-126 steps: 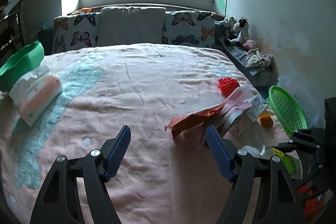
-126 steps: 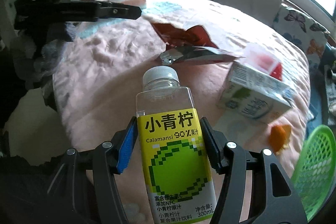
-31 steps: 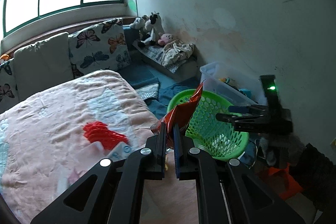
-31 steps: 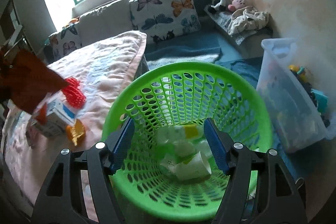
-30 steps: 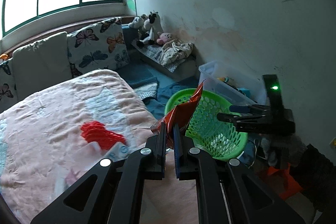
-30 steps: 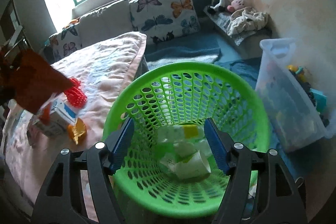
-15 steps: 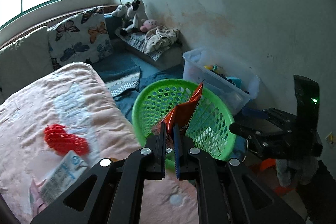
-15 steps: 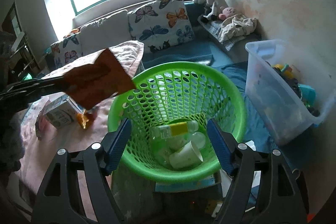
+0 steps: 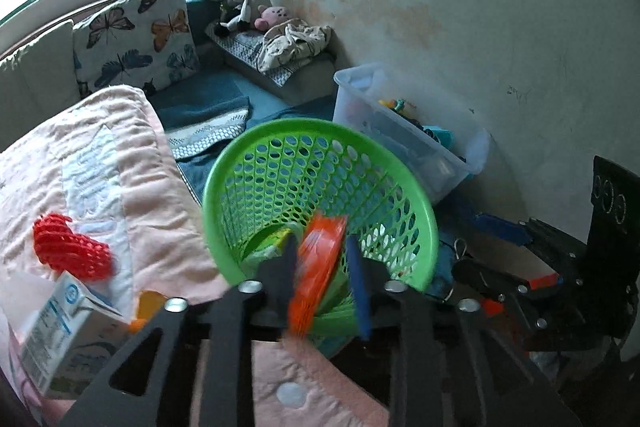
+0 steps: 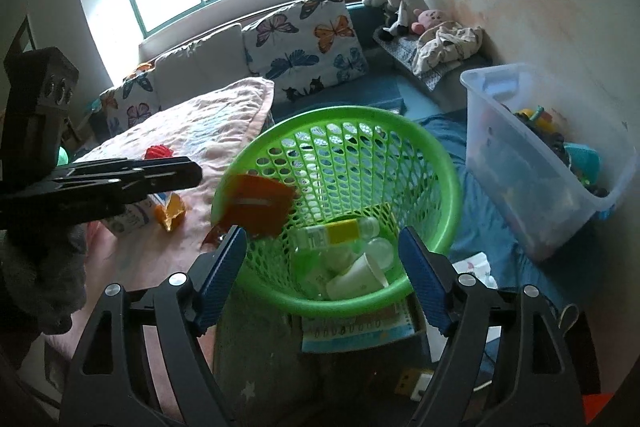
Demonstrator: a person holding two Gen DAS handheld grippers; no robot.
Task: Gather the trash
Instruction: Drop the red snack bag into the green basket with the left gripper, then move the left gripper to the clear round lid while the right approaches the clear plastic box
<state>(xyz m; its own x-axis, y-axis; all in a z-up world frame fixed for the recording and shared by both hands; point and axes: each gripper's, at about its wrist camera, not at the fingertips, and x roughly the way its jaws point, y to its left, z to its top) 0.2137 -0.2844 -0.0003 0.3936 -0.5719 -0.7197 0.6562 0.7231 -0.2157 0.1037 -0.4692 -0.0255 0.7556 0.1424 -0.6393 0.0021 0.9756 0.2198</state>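
Note:
An orange-red snack wrapper hangs blurred between the jaws of my left gripper. Those jaws are opening, and neither pad presses on it. In the right wrist view the wrapper is loose in the air at the left rim of the green mesh basket, apart from the left gripper's tip. A juice bottle and paper cups lie in the basket. My right gripper hovers before the basket's near rim. Its jaws are opening wider and hold nothing.
On the pink blanket lie a milk carton, a red mesh sleeve and an orange scrap. A clear plastic bin of toys stands right of the basket by the wall. Butterfly cushions line the window.
My left gripper swung right over the basket and its jaws parted, so the wrapper came free and is dropping. My right gripper drew back from the basket and spread wider.

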